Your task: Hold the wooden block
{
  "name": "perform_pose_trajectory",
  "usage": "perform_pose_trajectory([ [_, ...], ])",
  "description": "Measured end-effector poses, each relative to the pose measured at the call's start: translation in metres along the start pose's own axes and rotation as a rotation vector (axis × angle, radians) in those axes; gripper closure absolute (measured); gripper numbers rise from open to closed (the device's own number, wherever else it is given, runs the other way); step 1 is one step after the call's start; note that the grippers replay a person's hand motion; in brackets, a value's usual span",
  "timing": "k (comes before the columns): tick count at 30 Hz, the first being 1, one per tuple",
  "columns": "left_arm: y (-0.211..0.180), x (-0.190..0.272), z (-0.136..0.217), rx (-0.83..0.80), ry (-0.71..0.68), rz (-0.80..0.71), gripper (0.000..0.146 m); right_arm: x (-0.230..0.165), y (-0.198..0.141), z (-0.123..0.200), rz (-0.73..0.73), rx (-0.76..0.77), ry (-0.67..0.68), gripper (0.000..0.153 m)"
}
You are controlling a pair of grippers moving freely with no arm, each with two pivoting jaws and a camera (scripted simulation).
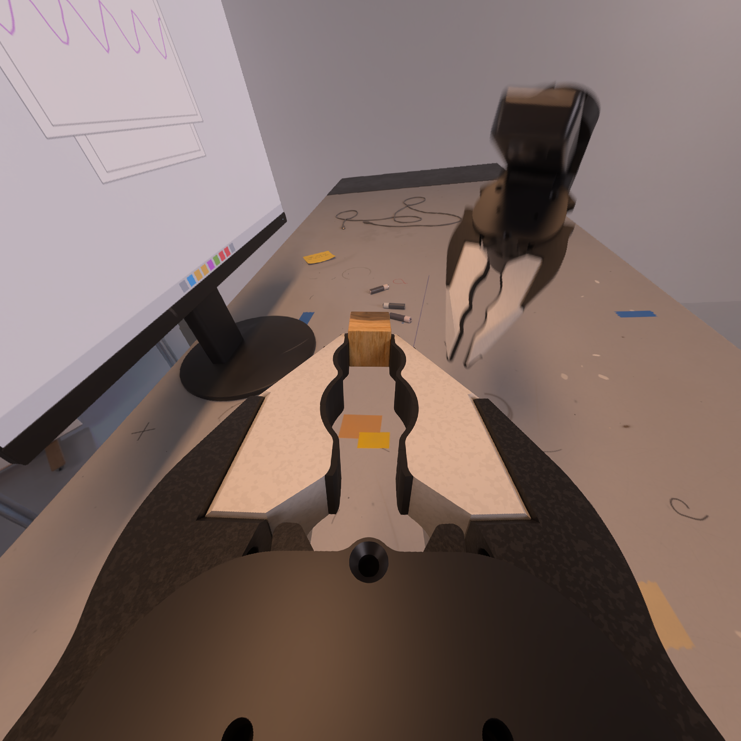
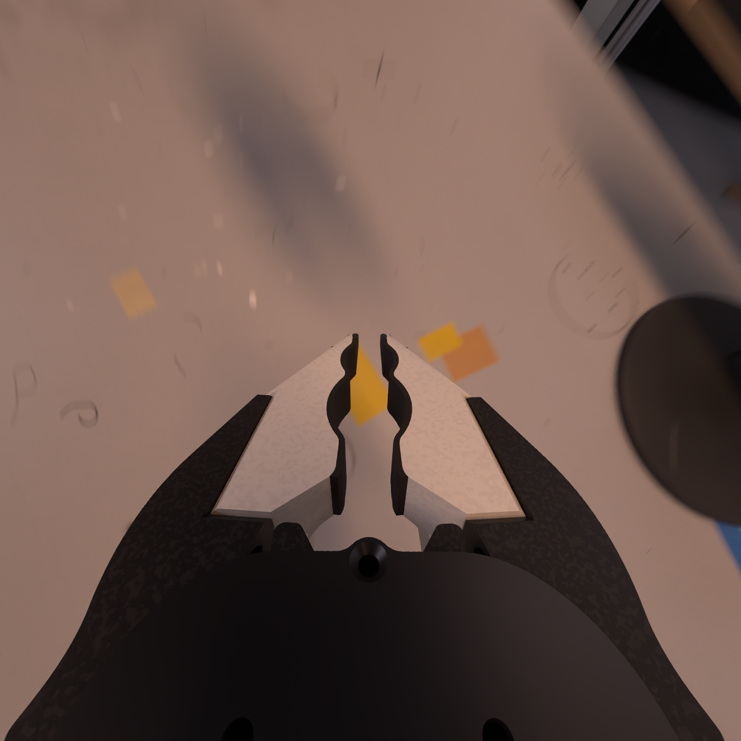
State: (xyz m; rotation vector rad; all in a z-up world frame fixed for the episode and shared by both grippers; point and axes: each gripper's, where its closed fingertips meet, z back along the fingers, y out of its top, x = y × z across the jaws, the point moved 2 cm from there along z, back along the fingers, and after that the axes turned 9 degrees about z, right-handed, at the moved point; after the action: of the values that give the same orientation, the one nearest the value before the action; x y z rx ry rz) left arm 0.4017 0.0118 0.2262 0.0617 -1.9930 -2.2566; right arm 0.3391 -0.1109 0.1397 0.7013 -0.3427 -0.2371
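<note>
The wooden block (image 1: 369,345) is a small light-brown cube. It sits between the fingertips of my left gripper (image 1: 369,341), whose jaws are shut against its two sides. I cannot tell whether the block rests on the tan table (image 1: 561,401) or hangs just above it. My right gripper (image 1: 459,359) hovers, blurred, to the right of the block and points down at the table. In its own view the right gripper (image 2: 369,337) is empty, its jaws a narrow gap apart. The block does not show in the right wrist view.
A large monitor (image 1: 120,160) on a round black base (image 1: 248,357) stands to the left; the base also shows in the right wrist view (image 2: 681,409). Three batteries (image 1: 393,306), a grey cable (image 1: 401,214) and a yellow note (image 1: 318,256) lie beyond the block. Orange and yellow sticky notes (image 1: 360,426) lie under the left gripper.
</note>
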Motion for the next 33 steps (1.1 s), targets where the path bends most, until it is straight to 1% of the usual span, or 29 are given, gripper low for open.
perform_pose_trajectory([
  [1,0.002,0.0,0.002,0.004,-0.002,-0.002,0.128,-0.01,-0.021,-0.009,-0.002,-0.077,0.035,0.14],
  [3,0.006,0.002,0.005,0.014,-0.007,-0.008,0.128,-0.031,-0.059,-0.018,-0.047,-0.173,0.133,0.138],
  [5,0.008,0.004,0.006,0.024,-0.018,-0.005,0.128,-0.051,-0.089,-0.017,-0.12,-0.19,0.199,0.14],
  [7,0.009,0.005,0.006,0.027,-0.024,-0.008,0.128,-0.067,-0.104,-0.008,-0.194,-0.14,0.223,0.143],
  [9,0.009,0.006,0.006,0.023,-0.028,-0.009,0.128,-0.078,-0.114,0.008,-0.215,-0.101,0.198,0.143],
  [11,0.01,0.008,0.005,0.026,-0.035,-0.007,0.128,-0.086,-0.122,0.025,-0.212,-0.094,0.14,0.142],
  [14,0.009,0.011,0.004,0.023,-0.043,-0.014,0.128,-0.099,-0.136,0.046,-0.224,-0.128,0.067,0.141],
  [16,0.009,0.013,0.002,0.016,-0.048,-0.02,0.128,-0.105,-0.149,0.054,-0.211,-0.189,-0.001,0.141],
  [18,0.009,0.016,0.0,0.013,-0.057,-0.025,0.128,-0.108,-0.158,0.054,-0.204,-0.211,-0.049,0.138],
  [20,0.007,0.019,-0.003,0.004,-0.061,-0.033,0.128,-0.109,-0.164,0.051,-0.221,-0.208,-0.069,0.132],
  [22,0.006,0.021,-0.005,-0.005,-0.062,-0.04,0.128,-0.109,-0.171,0.047,-0.219,-0.244,-0.095,0.125],
  [23,0.006,0.022,-0.006,-0.007,-0.065,-0.041,0.128,-0.108,-0.174,0.046,-0.214,-0.263,-0.106,0.124],
  [29,0.004,0.025,-0.008,-0.016,-0.073,-0.045,0.128,-0.108,-0.18,0.048,-0.322,-0.271,-0.14,0.124],
  [33,0.005,0.026,-0.008,-0.016,-0.078,-0.044,0.128,-0.111,-0.178,0.046,-0.325,-0.237,-0.141,0.128],
])
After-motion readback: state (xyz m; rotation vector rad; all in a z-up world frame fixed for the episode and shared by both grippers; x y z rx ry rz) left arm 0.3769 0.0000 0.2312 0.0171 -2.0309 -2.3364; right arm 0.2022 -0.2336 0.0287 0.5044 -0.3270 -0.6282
